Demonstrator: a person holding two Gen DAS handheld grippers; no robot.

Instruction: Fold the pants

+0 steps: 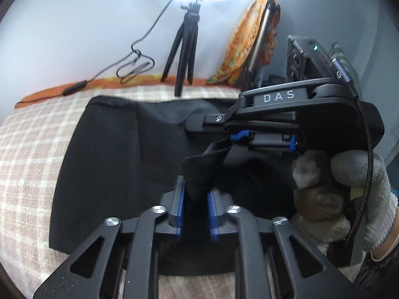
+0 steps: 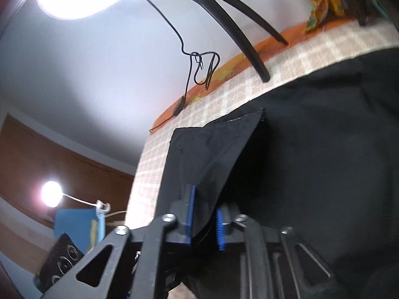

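Black pants [image 1: 112,154] lie spread on a checked bed cover [image 1: 32,149]. My left gripper [image 1: 195,194] is shut on a raised flap of the pants' edge [image 1: 199,172], lifted above the fabric. My right gripper [image 1: 264,139], held by a gloved hand [image 1: 349,182], is close on the right in the left wrist view and grips the same raised edge. In the right wrist view the right gripper [image 2: 205,214] is shut on a hemmed corner of the pants [image 2: 212,149], which stands up from the rest of the pants [image 2: 324,162].
A black tripod [image 1: 183,49] stands at the bed's far edge, with a looped cable [image 1: 132,67] along the white wall. An orange patterned cloth [image 1: 249,42] hangs on a chair at the back right. A bright lamp [image 2: 51,194] shines beyond the bed's end.
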